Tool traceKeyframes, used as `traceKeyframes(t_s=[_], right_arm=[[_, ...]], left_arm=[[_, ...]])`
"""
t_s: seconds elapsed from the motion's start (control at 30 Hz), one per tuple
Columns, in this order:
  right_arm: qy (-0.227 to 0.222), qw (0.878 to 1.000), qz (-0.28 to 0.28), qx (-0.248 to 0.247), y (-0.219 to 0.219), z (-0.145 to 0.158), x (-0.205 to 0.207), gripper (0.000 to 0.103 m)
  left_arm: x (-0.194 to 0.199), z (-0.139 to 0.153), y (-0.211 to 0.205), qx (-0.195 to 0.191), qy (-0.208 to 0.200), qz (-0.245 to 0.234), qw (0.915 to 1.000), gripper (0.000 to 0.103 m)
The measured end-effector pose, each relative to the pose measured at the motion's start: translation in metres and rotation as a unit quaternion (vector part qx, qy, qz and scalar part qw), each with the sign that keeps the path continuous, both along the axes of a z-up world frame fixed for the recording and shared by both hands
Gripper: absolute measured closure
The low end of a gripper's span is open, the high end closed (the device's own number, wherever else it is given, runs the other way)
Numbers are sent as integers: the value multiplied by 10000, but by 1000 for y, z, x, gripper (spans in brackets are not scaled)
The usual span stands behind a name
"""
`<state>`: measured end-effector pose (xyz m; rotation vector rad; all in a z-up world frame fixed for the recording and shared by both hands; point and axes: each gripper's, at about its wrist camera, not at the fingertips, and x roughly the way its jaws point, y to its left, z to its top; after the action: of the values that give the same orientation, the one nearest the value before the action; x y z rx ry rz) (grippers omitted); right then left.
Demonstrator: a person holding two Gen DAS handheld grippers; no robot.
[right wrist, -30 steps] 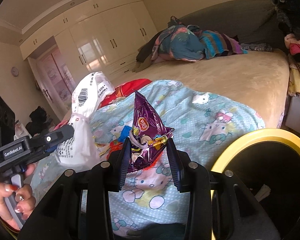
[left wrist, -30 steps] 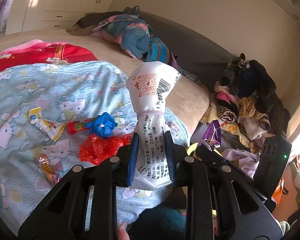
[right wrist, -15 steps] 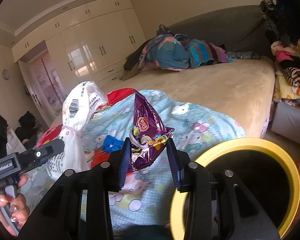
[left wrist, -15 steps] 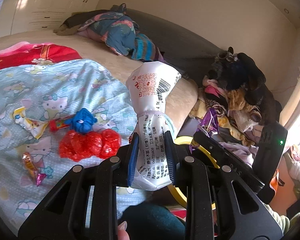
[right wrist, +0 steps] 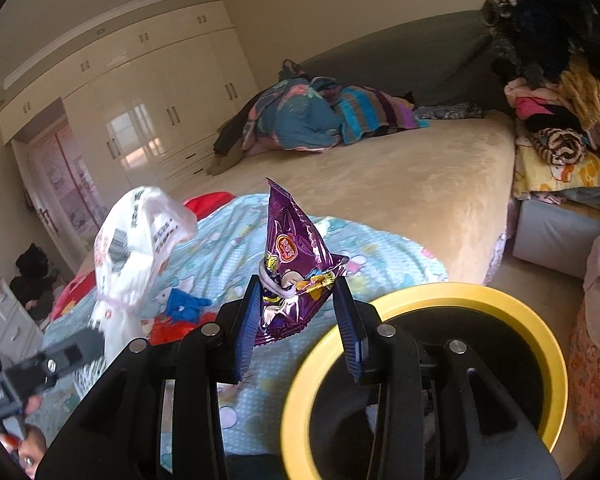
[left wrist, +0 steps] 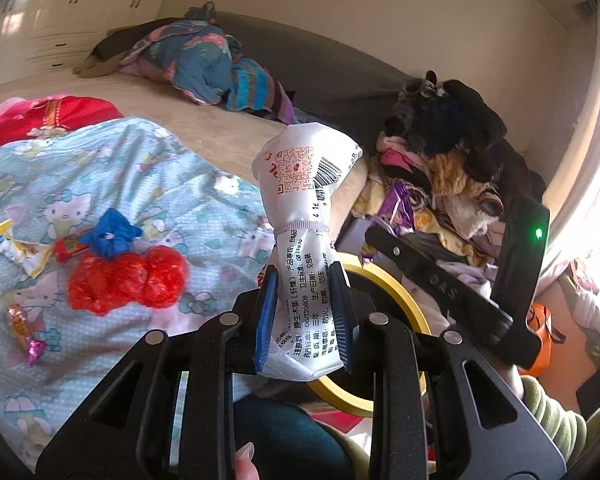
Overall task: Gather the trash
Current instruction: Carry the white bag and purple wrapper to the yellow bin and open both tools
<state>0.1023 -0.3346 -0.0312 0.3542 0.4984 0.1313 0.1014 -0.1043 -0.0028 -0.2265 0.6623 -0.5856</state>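
Note:
My left gripper (left wrist: 304,312) is shut on a white printed pack (left wrist: 306,184) that stands upright between the blue pads. My right gripper (right wrist: 300,312) is shut on a crumpled purple snack wrapper (right wrist: 292,252), just left of a yellow-rimmed black bin (right wrist: 440,292). The bin's rim (left wrist: 396,284) shows behind the white pack in the left wrist view. On the cartoon-cat blanket (left wrist: 148,184) lie a red plastic lump (left wrist: 128,280), a blue scrap (left wrist: 114,232), a yellow-white wrapper (left wrist: 18,248) and a small candy (left wrist: 24,332).
A heap of clothes (left wrist: 452,140) rises right of the bed. Bundled blankets (right wrist: 320,116) lie at the far end of the beige mattress (right wrist: 400,184). Cream wardrobes (right wrist: 160,112) line the far wall. A grey box (right wrist: 560,232) stands beyond the bin.
Both grippers have swung right, off the blanket and toward the bin, which now fills more of both views. Each keeps hold of its piece of trash.

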Motion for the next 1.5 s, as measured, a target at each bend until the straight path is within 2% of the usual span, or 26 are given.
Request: traceKeyframes(t_s=[0.27, 0.5, 0.93, 1.37, 1.4, 1.43, 1.47, 1.5], right_arm=[[134, 9988, -474, 52, -31, -10, -1, 68], [428, 9959, -802, -7, -49, -32, -1, 68], [868, 9893, -1168, 77, -79, -68, 2, 68], [1381, 9811, -1263, 490, -103, -100, 8, 66], [1436, 9798, -1286, 524, -104, -103, 8, 64], [1472, 9784, -1336, 564, -106, -105, 8, 55], [1480, 9775, -1369, 623, -107, -106, 7, 51], [1471, 9767, -1400, 689, -109, -107, 6, 46]], left_arm=[[-3, -14, -28, 75, 152, -302, 9994, 83], [-3, -28, -53, 101, 291, -526, 9981, 83], [3, -53, -91, 383, 408, -799, 9952, 83], [19, -82, -113, 690, 634, -930, 9913, 81], [21, -83, -112, 689, 646, -901, 9914, 72], [22, -83, -111, 668, 658, -875, 9917, 60], [23, -82, -109, 616, 661, -834, 9924, 45], [23, -81, -107, 575, 640, -781, 9932, 38]])
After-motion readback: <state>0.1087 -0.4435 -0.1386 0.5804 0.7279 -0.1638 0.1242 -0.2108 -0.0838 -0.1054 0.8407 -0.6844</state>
